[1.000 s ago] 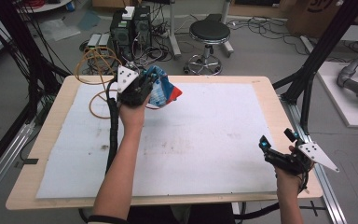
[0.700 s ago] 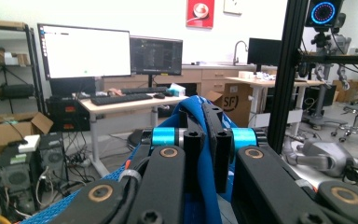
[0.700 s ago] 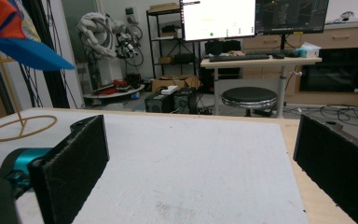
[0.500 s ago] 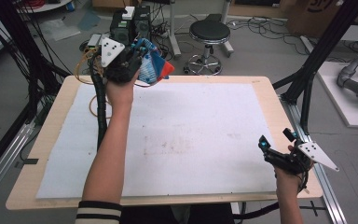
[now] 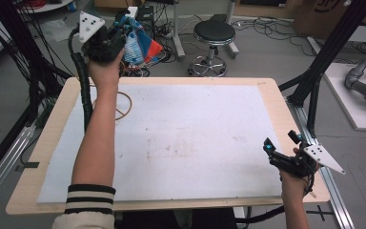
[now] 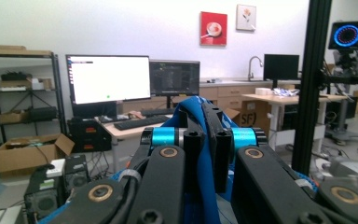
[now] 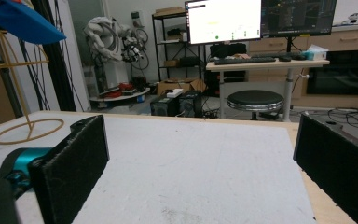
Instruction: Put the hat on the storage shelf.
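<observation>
My left gripper is raised high over the table's back left corner, shut on a blue, red and white cloth that hangs from its jaws. In the left gripper view, blue fabric is pinched between the closed black jaws of the left gripper. A thin yellow wire stand with a ring base sits on the white mat below that hand. My right gripper rests near the front right edge, open with nothing between its pads. The stand and the blue cloth appear in the right gripper view at the left.
A white mat covers the wooden table. Black frame posts stand at both sides. Behind the table are a black stool, cables and electronics boxes on the floor.
My left hand has lifted the cloth up off the table's back area and carried it farther back and to the left. The right gripper has stayed still.
</observation>
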The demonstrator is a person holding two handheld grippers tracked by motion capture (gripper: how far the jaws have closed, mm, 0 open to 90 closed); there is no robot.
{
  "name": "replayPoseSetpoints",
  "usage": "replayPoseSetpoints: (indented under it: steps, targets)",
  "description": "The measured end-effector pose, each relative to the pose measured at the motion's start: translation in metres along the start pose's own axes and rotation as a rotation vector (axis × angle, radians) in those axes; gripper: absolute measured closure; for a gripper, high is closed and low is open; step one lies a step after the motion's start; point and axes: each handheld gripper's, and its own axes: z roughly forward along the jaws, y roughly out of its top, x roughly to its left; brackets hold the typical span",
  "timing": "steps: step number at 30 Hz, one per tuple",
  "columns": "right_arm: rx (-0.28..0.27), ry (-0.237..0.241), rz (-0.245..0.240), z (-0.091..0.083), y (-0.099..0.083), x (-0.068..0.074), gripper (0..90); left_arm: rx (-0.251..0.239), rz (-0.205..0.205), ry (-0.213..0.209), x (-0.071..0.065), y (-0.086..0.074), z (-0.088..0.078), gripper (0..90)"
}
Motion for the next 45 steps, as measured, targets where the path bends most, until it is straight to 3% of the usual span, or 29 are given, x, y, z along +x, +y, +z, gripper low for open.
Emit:
replayPoseSetpoints:
  steps: [4, 11, 19, 25, 32, 45]
  targets:
    - [-0.01, 0.017, -0.001, 0.0, 0.002, 0.003, 3.0, -0.013, -0.012, 0.019, 0.013, 0.007, -0.001, 87.3]
    - [-0.01, 0.026, -0.019, 0.001, 0.005, 0.009, 3.0, -0.036, 0.017, 0.053, 0.036, 0.024, 0.001, 87.3]
    - [-0.009, 0.01, -0.02, -0.001, 0.005, 0.006, 3.0, -0.031, 0.018, 0.093, 0.056, 0.023, 0.0, 87.4]
    - [-0.004, 0.012, -0.021, 0.001, 0.003, 0.006, 3.0, -0.033, 0.033, 0.128, 0.066, 0.013, -0.006, 87.3]
    - [0.001, 0.018, -0.026, 0.003, 0.003, 0.008, 3.0, -0.031, 0.0, 0.18, 0.083, -0.008, -0.017, 87.3]
    - [-0.008, 0.027, -0.037, 0.003, 0.005, 0.013, 3.0, 0.019, -0.034, 0.221, 0.098, -0.043, -0.025, 87.2]
